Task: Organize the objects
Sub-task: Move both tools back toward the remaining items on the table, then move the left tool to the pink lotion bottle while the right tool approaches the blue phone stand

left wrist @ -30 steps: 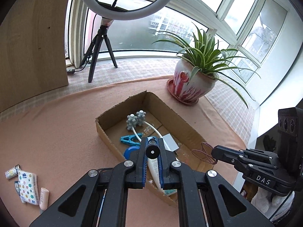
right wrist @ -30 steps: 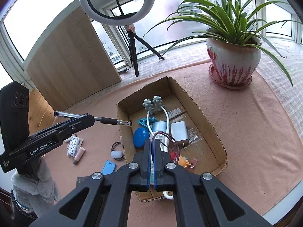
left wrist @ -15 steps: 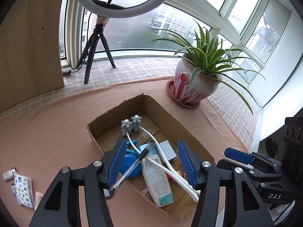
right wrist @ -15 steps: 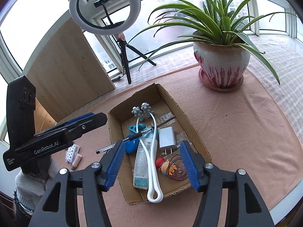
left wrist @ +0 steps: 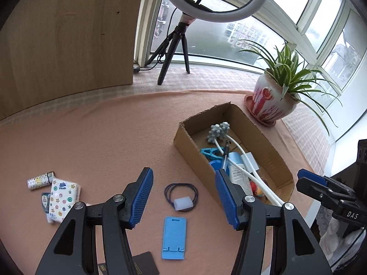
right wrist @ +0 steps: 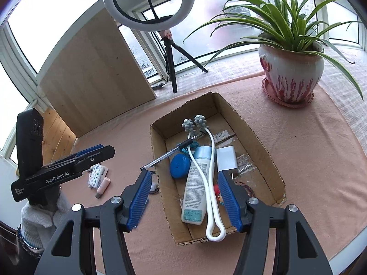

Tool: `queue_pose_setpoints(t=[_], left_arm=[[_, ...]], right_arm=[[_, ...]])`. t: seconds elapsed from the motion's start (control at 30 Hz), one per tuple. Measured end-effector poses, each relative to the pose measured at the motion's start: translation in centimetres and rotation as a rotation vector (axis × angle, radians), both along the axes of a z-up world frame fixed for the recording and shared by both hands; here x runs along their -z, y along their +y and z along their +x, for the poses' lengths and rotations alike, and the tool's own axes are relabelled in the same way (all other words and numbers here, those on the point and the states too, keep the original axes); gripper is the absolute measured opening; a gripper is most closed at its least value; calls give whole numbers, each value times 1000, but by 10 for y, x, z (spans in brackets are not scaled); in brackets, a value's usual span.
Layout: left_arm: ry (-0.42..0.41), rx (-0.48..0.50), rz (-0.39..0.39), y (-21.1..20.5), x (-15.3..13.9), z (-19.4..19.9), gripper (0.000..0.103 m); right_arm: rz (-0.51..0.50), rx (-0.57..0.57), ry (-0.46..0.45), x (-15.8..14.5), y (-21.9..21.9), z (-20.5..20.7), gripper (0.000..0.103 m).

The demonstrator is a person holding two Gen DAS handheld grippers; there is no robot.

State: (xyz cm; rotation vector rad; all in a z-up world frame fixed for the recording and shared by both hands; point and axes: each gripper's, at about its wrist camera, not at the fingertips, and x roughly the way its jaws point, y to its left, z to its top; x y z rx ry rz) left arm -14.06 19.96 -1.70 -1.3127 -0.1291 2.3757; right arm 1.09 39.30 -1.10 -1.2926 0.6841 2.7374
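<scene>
Peach cloth covers the worktop, cardboard box at right of the frame. Left gripper hangs wide and empty over a hair tie at lower centre: light, floppy, best pinched at its white block. Right gripper gapes empty above the box.

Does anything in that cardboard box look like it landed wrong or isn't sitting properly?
Yes, the pen. It lies tilted, its tip end sticking out over the cardboard box's left wall rather than flat inside. The white looped massager also sprawls across the lotion bottle. Nothing looks spilled or broken.
</scene>
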Motion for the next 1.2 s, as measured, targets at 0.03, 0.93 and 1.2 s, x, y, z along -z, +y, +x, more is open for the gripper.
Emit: queue_pose_setpoints(t=[0.03, 0.93, 1.2], left_arm=[[-6, -17, -2, -10, 2, 2, 60], [-172, 99, -181, -99, 97, 79, 60], [-168, 28, -164, -121, 97, 63, 62]], right_arm=[[2, -12, 1, 1, -5, -1, 57], [-65, -229, -291, 91, -138, -51, 57], [-64, -178, -360, 114, -144, -70, 57]])
